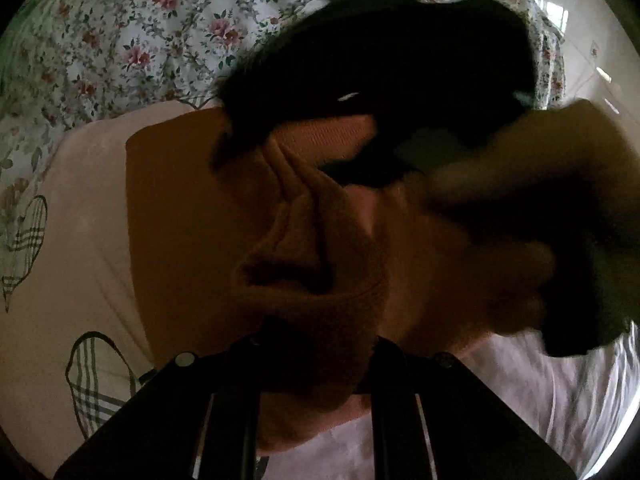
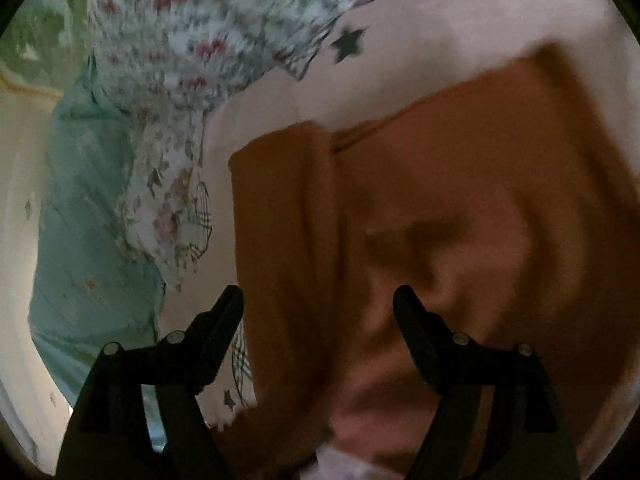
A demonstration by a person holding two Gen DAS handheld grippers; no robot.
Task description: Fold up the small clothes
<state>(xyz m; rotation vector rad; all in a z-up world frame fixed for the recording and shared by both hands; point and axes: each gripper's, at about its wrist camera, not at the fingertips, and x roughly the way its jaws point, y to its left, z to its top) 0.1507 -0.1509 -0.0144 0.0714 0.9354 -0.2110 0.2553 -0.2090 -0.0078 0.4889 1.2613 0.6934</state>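
On the bed, over a pale pink sheet printed with plaid hearts and dark stars (image 1: 80, 240), lies the small orange-brown knit garment (image 1: 180, 208); in your left wrist view it spreads flat toward the left edge and bunches into raised folds at the centre, near your left claw (image 1: 316, 344). That claw's two black fingers stand close together at the bottom of the view; the gap between them is narrow, and a gathered fold of the garment sits in it, so you are gripping the cloth there. Above the folds, the black body of your right claw (image 1: 400, 80) crosses the view, a green light showing on its top; the hand that carries it (image 1: 540, 220) is blurred at the right, and detail cannot be made out. A floral bedcover in white, pink and green (image 1: 140, 32) lies beyond the sheet.

In the right wrist view, your right claw (image 2: 318, 300) stands with its fingers well apart; the garment (image 2: 440, 200) lies below and between them, but neither fingertip (image 2: 230, 300) presses on it, and whether they touch it cannot be told. One narrow panel of the garment lies folded lengthwise at its left side; the rest rises in soft ridges to the right. A pale green cloth (image 2: 92, 240) hangs at the left, beside the floral bedcover (image 2: 180, 60); the view is blurred.
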